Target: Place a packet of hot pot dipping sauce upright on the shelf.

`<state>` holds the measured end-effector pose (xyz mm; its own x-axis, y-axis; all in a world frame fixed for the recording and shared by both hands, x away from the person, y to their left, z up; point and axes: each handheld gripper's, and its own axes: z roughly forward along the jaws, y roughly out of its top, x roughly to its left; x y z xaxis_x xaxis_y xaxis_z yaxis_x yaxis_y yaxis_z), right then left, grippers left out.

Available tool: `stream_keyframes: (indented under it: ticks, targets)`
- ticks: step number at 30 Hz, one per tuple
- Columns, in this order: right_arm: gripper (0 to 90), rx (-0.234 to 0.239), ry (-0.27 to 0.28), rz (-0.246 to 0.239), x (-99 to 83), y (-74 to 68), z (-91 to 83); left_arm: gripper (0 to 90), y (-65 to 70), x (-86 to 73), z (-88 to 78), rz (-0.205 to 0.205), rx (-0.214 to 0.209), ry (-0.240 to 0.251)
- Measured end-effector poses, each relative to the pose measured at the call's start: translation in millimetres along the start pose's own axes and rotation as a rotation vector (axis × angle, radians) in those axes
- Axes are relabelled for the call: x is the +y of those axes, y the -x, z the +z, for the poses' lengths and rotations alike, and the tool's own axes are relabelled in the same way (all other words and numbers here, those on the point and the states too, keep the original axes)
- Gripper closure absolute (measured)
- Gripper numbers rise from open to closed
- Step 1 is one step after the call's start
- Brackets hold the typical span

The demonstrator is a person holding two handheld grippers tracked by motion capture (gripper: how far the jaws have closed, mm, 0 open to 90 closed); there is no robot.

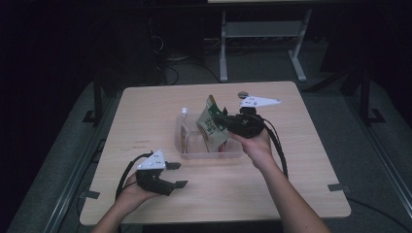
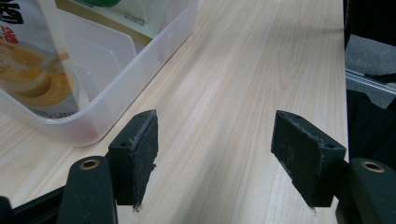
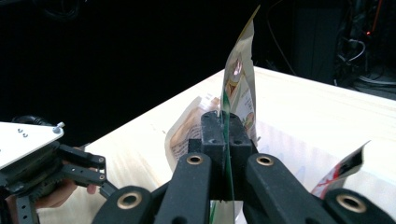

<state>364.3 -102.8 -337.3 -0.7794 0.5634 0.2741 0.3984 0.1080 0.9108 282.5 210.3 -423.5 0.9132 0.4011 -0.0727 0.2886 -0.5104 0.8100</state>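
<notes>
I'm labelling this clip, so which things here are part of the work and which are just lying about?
In the work:
- right gripper, shut on the green pouch
- clear plastic bin with other pouches in it
- left gripper, open, resting near the bin

Lying about:
- small dark round thing at the table's far edge
- table

Light wood-grain table [image 1: 145, 116], rectangular with rounded corners, on a grey floor [image 1: 340, 104]. Near the middle, directly on the top: a clear plastic bin [image 1: 182, 138], long side across the table, its rounded wall and corner seen close in the left gripper view [image 2: 116, 84]. Near the far edge: a small dark round object [image 1: 242, 94], too small to identify.
</notes>
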Motion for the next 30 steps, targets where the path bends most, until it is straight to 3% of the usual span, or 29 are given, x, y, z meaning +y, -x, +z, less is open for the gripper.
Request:
stream_keyframes:
  ticks: [8, 10, 26, 30]
  targets:
    - [84.5, -0.007, -0.042, -0.022, -2.4, -3.0, 3.3, 31.5, 0.5, -0.2, 1.8, 0.002, -0.007, -0.009]
    - [87.3, -0.008, -0.049, -0.024, -3.0, -2.7, 3.9, 31.5, 0.8, -0.3, 2.3, -0.003, -0.009, -0.009]
    - [89.5, 0.016, -0.044, -0.043, -1.2, -2.4, -5.6, 31.5, -1.9, -0.6, 0.6, -0.006, -0.006, -0.005]
    - [82.5, 0.015, -0.06, -0.078, -1.9, -5.4, -12.2, 31.5, -2.9, -0.7, -0.6, -0.007, -0.005, -0.006]
